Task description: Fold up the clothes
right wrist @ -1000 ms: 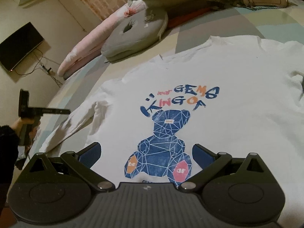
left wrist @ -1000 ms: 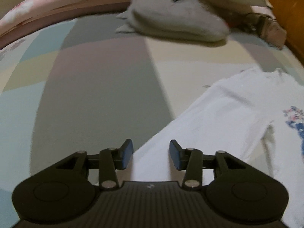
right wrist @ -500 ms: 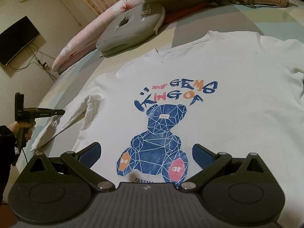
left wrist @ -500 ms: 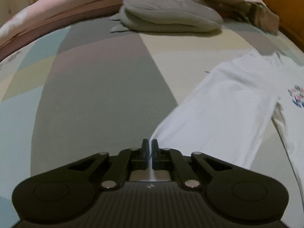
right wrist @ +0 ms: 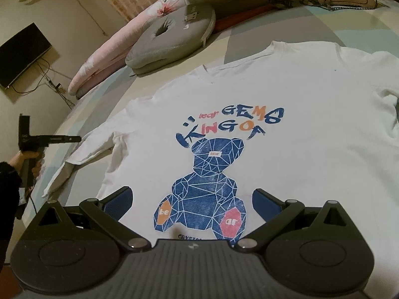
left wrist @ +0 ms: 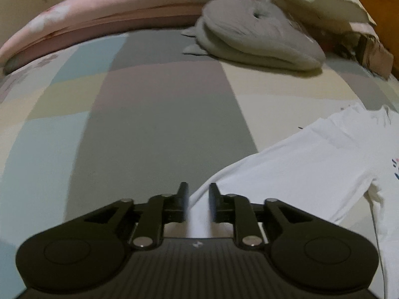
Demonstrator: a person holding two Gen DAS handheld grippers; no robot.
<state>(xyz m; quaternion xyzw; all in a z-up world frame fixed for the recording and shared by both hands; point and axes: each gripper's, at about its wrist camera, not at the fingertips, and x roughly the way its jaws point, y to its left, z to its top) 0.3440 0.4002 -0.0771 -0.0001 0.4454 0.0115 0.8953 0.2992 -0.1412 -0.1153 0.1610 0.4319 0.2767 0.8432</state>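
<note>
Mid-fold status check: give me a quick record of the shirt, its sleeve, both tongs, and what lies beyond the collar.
shirt: white shirt spread flat on the bed sheet, bear print facing up
sleeve: long sleeve stretched out sideways, its end reaching into the left tongs
left tongs: left tongs narrowly open, sleeve fabric in the gap, blurred
right tongs: right tongs wide open over the lower print, holding nothing
beyond collar: grey cushion, pink pillow

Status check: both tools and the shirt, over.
Left tool part open, sleeve cuff between fingers. Right tool open above white shirt, flat, unfolded. Nothing on it.
</note>
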